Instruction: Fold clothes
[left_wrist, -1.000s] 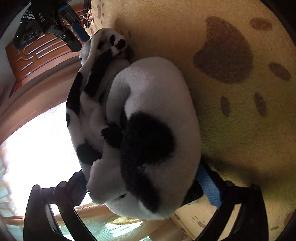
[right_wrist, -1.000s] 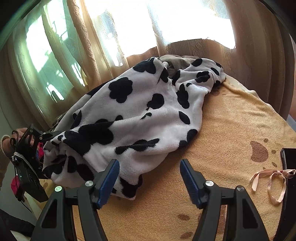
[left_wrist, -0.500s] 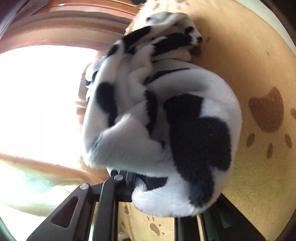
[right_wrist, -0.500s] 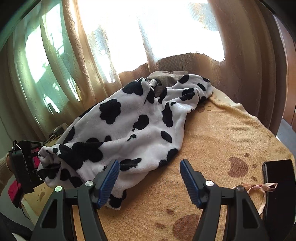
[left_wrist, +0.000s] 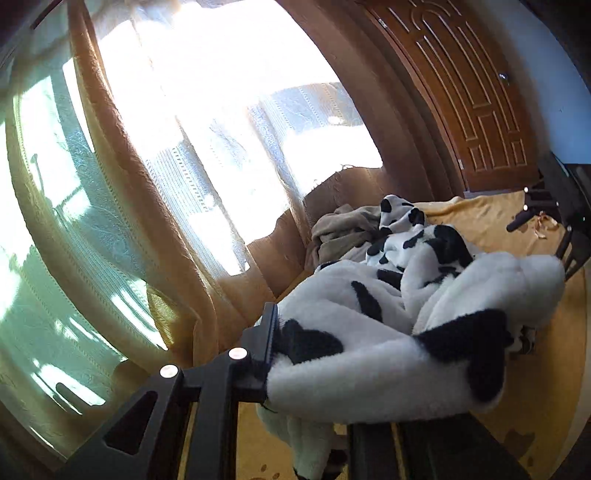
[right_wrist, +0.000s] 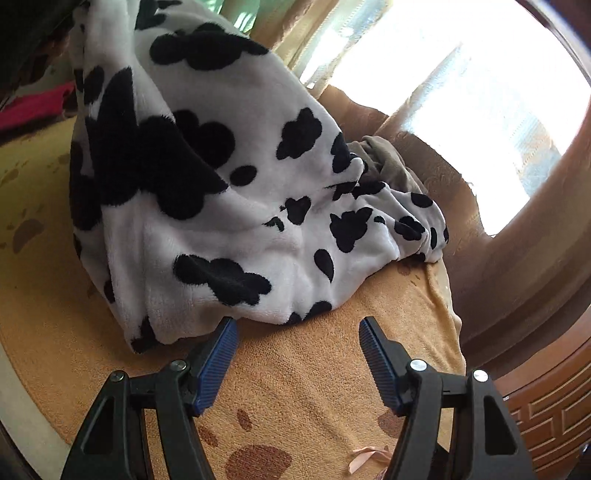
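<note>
On blanket (right_wrist: 303, 387): L gripper (left_wrist: 332, 369) clamps cow-print fleece (right_wrist: 207, 206); no labels.

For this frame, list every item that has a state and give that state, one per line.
Cow-print fleece garment: one end lifted, far end resting on the blanket.
Left gripper: jaws shut on the garment.
Right gripper: jaws open, empty.
Beige garment: crumpled, unfolded.
Paw-print blanket: spread flat.
Wooden door: closed.

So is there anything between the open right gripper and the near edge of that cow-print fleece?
Nothing visible. The right gripper is open just above the tan paw-print blanket, and the hem of the cow-print fleece lies right at its fingertips, with only bare blanket between. The left gripper holds the other end of the fleece.
</note>
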